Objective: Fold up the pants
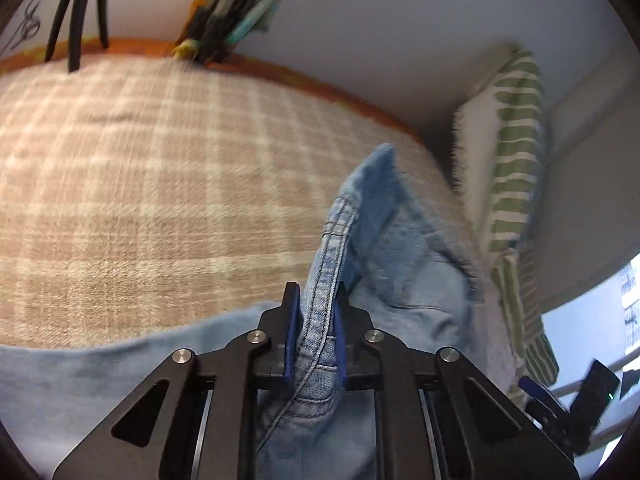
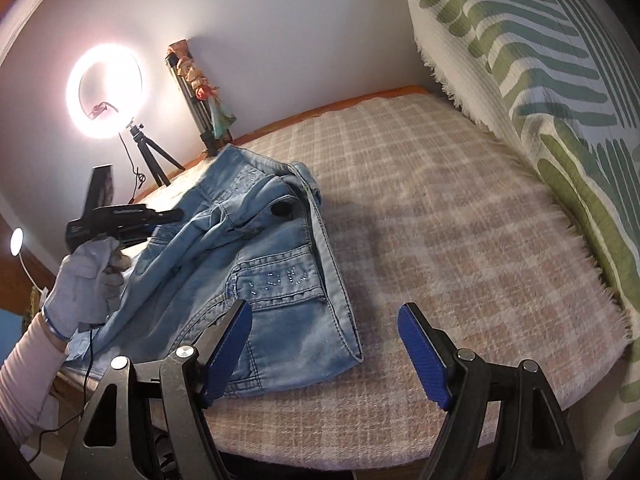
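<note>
Light blue denim pants (image 2: 260,264) lie bunched on a checked beige bedspread (image 2: 440,216), waistband and a studded back pocket facing up. In the left wrist view my left gripper (image 1: 316,300) is shut on a stitched edge of the pants (image 1: 324,280), which rises between the blue pads. From the right wrist view the left gripper (image 2: 176,215) shows at the pants' far left side, held by a gloved hand (image 2: 88,276). My right gripper (image 2: 324,320) hovers open over the near corner of the pants, its left pad above the denim and nothing pinched between the pads.
A green-and-white striped cushion (image 2: 552,92) leans along the right side of the bed. A lit ring light on a tripod (image 2: 105,90) and a bundle of coloured cloth on a stand (image 2: 204,92) stand by the far wall. The bed's near edge runs just below my right gripper.
</note>
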A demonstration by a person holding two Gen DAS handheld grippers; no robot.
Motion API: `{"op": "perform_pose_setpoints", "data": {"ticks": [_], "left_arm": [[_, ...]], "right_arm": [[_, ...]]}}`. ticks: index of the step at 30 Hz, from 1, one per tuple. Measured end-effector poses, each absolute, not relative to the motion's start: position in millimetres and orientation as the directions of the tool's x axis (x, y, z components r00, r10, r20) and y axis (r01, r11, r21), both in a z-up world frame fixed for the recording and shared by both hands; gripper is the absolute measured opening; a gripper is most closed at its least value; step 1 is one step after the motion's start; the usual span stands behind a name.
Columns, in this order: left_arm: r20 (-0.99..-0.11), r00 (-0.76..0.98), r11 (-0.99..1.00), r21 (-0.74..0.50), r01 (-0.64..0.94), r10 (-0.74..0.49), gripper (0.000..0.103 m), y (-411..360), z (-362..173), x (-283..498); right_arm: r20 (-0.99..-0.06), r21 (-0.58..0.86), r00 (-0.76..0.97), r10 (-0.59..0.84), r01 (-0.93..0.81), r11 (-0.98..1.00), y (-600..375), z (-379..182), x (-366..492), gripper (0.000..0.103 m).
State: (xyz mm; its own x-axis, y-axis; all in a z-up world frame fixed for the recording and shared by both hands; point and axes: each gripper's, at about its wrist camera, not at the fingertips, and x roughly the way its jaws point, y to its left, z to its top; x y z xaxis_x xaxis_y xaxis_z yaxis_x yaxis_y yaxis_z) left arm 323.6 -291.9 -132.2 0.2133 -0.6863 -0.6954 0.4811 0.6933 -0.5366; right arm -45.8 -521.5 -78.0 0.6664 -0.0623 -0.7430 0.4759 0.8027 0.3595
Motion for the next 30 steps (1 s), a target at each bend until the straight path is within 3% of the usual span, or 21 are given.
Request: {"op": "perform_pose_setpoints", "data": {"ticks": [11,16,19,22,27,30], "left_arm": [[-0.639,0.098,0.494,-0.479,0.725,-0.763,0.006,-311,-81,219],[-0.695,-0.018,0.414,-0.449,0.792,-0.719,0.006,-325,-100,169],[-0.753,-0.093,0.370,-0.422,0.827,-0.652,0.006,-336,-116,150],[-0.762,-0.135,0.357,-0.443,0.823,-0.633,0.017,-334,-119,145],[-0.749,-0.010,0.400,-0.365,0.841,-0.662,0.018,-311,-92,154],[-0.743,0.087,0.457,-0.310,0.834,-0.663,0.018,-282,-78,161]], "right_arm": [[-0.667,0.479,0.744,-0.026,0.456,0.750,-527,-67,-51,0.078],[-0.587,0.622,0.808,0.044,0.416,0.663,-539,-76,-54,0.078],[-0.514,0.725,0.852,0.098,0.371,0.580,-548,-90,-61,0.085],[-0.442,0.814,0.875,0.200,0.297,0.500,-553,-107,-61,0.085],[-0.472,0.811,0.852,0.228,0.318,0.491,-550,-123,-53,0.085],[-0.573,0.729,0.805,0.153,0.416,0.543,-551,-126,-48,0.085]]}}
